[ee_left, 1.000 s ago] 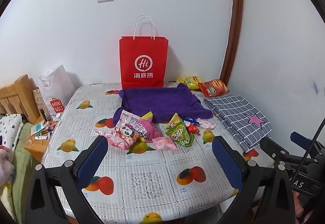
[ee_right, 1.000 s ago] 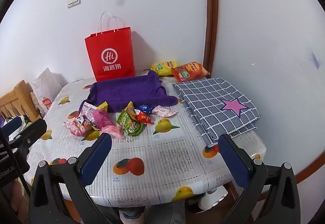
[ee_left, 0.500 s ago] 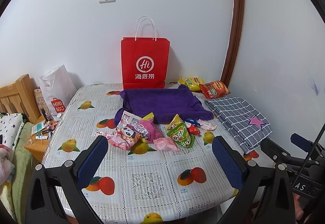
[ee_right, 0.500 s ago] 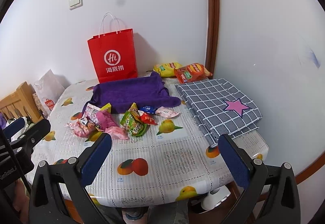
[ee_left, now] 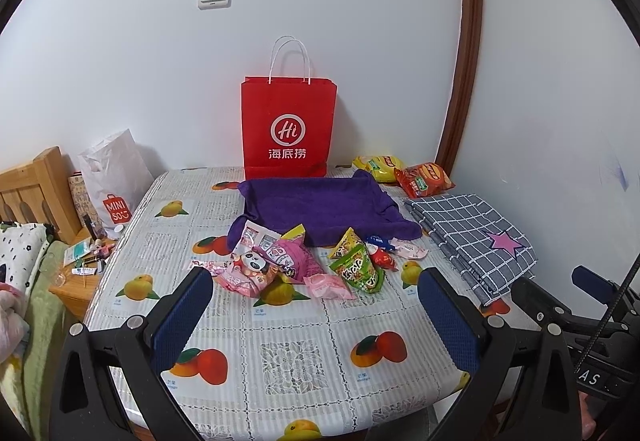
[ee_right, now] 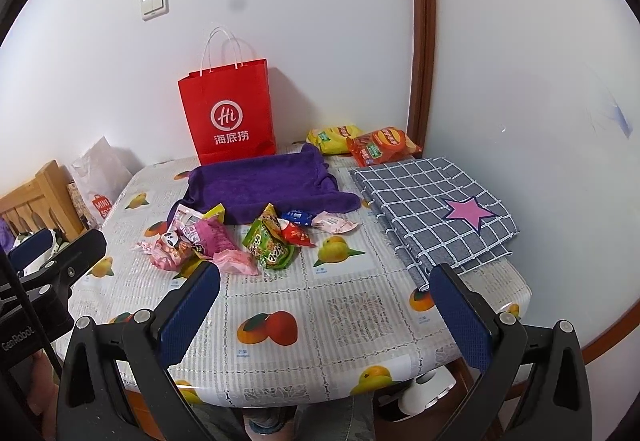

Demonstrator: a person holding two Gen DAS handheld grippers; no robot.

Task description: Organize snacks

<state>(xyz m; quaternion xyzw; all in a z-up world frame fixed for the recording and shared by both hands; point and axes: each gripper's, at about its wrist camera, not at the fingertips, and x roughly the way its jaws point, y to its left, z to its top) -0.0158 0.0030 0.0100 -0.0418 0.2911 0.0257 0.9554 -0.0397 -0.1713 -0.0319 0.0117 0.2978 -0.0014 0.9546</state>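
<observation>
Several small snack packets lie in a loose heap mid-table: a pink panda packet, a magenta bag, a green bag and a pale pink wrapper. Behind them sits a purple cloth tray, and a red paper bag stands against the wall. Yellow chips and red chips rest at the back right. My left gripper hovers open above the near table, short of the heap. My right gripper is also open and holds nothing.
A folded grey checked cloth with a pink star covers the table's right side. The fruit-print tablecloth shows in front. At left are a white shop bag, a cluttered wooden nightstand and a bed headboard.
Both views have risen and pulled back a little, so the table and snacks sit slightly lower and farther in frame. Nothing on the table moved; both grippers stayed open.
</observation>
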